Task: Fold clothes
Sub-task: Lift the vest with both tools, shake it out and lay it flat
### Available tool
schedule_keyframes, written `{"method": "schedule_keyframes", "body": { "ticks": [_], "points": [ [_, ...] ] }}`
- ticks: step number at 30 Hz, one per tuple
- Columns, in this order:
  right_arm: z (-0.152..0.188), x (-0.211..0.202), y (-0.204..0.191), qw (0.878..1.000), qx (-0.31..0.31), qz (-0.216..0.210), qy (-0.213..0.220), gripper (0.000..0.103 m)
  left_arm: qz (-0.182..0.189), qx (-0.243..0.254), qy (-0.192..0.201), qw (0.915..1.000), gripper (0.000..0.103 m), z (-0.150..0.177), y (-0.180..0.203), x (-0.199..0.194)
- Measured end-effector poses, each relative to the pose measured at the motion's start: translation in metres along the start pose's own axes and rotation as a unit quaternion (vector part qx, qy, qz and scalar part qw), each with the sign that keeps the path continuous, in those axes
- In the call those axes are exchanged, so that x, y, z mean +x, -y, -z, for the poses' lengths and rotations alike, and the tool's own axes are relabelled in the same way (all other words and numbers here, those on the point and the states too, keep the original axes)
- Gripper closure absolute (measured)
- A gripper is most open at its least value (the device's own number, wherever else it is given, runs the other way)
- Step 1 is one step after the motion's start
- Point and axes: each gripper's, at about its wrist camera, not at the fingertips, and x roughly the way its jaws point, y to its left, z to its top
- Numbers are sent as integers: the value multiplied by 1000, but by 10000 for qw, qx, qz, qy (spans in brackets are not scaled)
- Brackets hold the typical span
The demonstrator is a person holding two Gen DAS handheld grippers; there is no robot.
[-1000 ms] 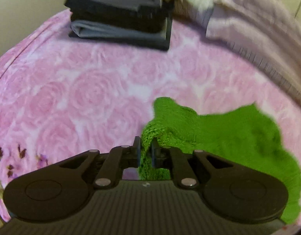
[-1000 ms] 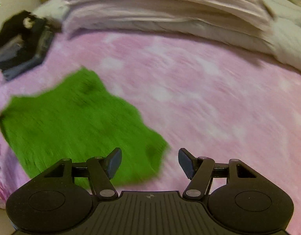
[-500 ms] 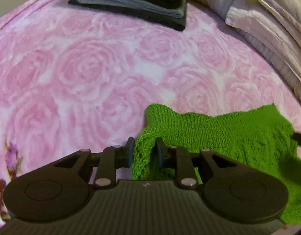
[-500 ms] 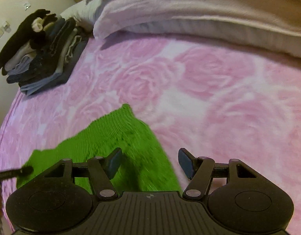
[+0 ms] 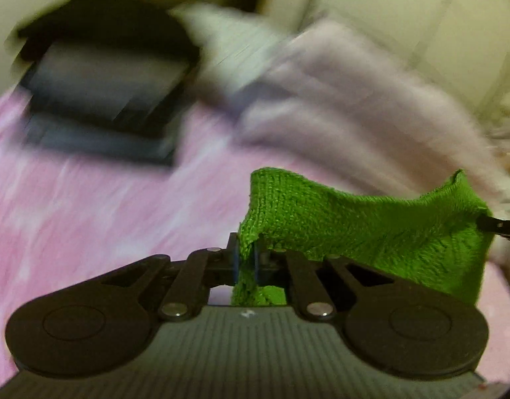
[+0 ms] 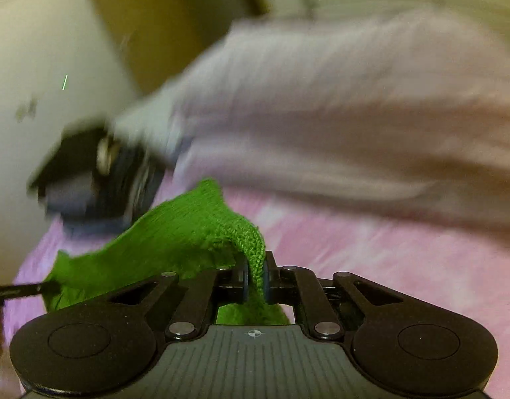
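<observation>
A green knitted garment [image 5: 364,222] hangs stretched between both grippers, lifted off the pink rose-patterned bedspread [image 5: 88,212]. My left gripper [image 5: 245,261] is shut on one corner of it. In the left wrist view the other gripper's tip [image 5: 497,223] shows at the far right edge of the cloth. My right gripper [image 6: 255,277] is shut on the opposite corner of the green garment [image 6: 175,236], and the left gripper's tip [image 6: 19,291] appears at the cloth's far left end. Both views are blurred by motion.
A stack of folded dark clothes [image 5: 102,93] sits at the back left of the bed, also seen as the folded stack [image 6: 98,179] in the right wrist view. A pale lilac folded duvet [image 6: 338,126] lies along the back, near a cream wall [image 5: 404,16].
The right gripper, open before, has shut on the garment's corner. Both grippers have risen, lifting the green garment off the bedspread and pulling it taut between them.
</observation>
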Motion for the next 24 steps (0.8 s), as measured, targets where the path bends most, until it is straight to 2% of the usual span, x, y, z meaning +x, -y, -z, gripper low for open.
{"method": "schedule_keyframes", "body": {
  "ticks": [1, 3, 6, 8, 11, 14, 16, 18, 20, 22, 24],
  "points": [
    [-14, -29, 6, 9994, 44, 168, 289, 99, 353, 265, 131, 9989, 98, -16, 19, -11],
    [-36, -76, 12, 9960, 78, 389, 798, 99, 767, 508, 583, 9940, 98, -49, 55, -36],
    [-71, -149, 10, 9849, 135, 565, 1633, 99, 1274, 745, 1253, 9811, 98, -95, 104, -80],
    [-85, -199, -1, 9741, 97, 605, 2175, 99, 1542, 959, 1670, 9691, 98, -117, 131, -115],
    [-88, -266, -16, 9578, 67, 605, 2809, 99, 1927, 1151, 2021, 9533, 98, -130, 151, -165],
    [-68, -320, -26, 9475, 96, 491, 3157, 99, 2166, 1389, 2120, 9428, 98, -115, 151, -205],
    [-39, -348, -29, 9494, 67, 318, 3125, 99, 2235, 1480, 1989, 9426, 98, -91, 143, -223],
    [0, -364, -31, 9571, 38, 227, 2888, 98, 2254, 1592, 1685, 9463, 98, -56, 125, -235],
    [48, -373, -33, 9737, -4, 348, 2253, 92, 2186, 1719, 1064, 9547, 96, -16, 102, -237],
    [104, -370, -32, 9888, 216, 683, 1307, 83, 1928, 1615, 447, 9668, 96, 28, 72, -237],
    [155, -364, -30, 9912, 525, 1141, 414, 81, 1411, 1530, -287, 9777, 96, 64, 44, -231]
  ]
}}
